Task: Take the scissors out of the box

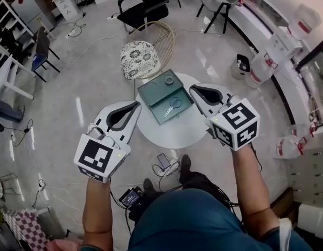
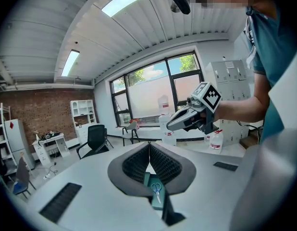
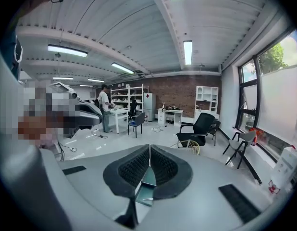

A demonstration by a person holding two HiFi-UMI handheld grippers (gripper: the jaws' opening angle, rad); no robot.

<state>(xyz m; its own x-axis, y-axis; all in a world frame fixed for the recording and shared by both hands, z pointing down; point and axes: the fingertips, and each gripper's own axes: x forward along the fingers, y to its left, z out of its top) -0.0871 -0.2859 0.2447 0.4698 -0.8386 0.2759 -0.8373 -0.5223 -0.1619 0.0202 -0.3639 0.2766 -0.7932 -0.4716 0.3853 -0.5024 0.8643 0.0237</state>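
The box (image 1: 151, 95) sits on the round desk (image 1: 177, 132), toward the far side, and the near part of the desk is bare. In the box, the scissors (image 1: 173, 104) lie toward the right near side. A small roll (image 1: 169, 80) lies in the far corner, apart from them. The left hand-held gripper (image 1: 136, 105) is at the desk's left edge, its tips just beside the box's left side. The right hand-held gripper (image 1: 193, 90) is at the box's right corner, so the box lies between the two. A cushioned chair (image 1: 138, 59) stands just behind the desk, and an office chair (image 1: 146, 7) stands farther back. Cables (image 1: 164, 163) lie on the floor before the desk's near edge.
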